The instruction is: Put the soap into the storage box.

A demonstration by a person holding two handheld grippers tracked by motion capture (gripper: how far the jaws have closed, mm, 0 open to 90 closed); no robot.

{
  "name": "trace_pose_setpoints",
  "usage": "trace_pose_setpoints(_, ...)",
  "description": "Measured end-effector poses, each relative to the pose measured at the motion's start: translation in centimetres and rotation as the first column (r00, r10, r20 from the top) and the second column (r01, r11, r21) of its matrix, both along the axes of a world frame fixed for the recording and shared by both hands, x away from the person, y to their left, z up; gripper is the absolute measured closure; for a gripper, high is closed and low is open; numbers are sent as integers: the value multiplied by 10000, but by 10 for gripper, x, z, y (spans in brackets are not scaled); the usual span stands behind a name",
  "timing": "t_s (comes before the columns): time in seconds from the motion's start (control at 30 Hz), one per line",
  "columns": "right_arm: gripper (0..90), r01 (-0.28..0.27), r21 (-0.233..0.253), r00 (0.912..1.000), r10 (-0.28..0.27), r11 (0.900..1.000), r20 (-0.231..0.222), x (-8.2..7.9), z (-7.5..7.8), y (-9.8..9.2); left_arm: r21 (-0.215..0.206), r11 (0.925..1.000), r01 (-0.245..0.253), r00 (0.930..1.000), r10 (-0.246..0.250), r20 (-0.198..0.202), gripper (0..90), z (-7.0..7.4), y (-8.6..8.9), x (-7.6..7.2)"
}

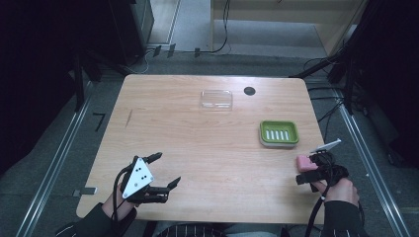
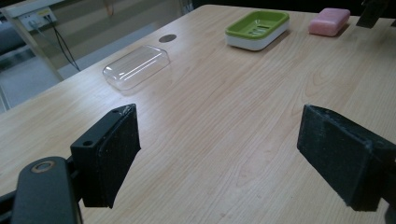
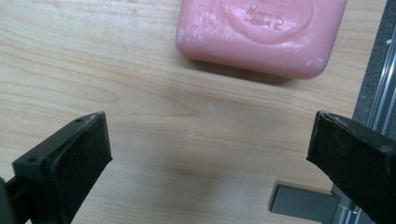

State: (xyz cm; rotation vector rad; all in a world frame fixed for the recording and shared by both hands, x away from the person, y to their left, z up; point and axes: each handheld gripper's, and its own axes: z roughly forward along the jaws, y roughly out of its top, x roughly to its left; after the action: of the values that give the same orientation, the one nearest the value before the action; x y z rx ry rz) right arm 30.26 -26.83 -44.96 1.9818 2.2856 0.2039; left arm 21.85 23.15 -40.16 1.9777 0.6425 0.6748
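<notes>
soap (image 3: pixel 261 35) near table's right edge, just ahead of my right gripper (image 3: pixel 210 158) | both grippers gaping, empty | firm, slick bar, light | I'd pinch across its long flat sides

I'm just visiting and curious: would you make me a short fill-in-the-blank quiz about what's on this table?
1. The bar of soap in front of the right gripper is ____ in colour.
2. The soap dish has a ____ top.
3. The clear plastic lid lies on the ____.
4. The left gripper has its jaws ____.

Missing words: pink; green; table; open
</notes>
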Motion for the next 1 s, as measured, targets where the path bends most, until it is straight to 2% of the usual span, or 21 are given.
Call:
trace_pose_setpoints(0.7,0,298,409,9995,-302,9987,91,27,1,-12,5,10000,12,10000,-12,0,140,0,0,0)
trace_pose_setpoints(1.0,0,390,580,9992,-391,9976,1,40,-2,-18,22,10000,8,10000,-8,-5,140,0,0,0)
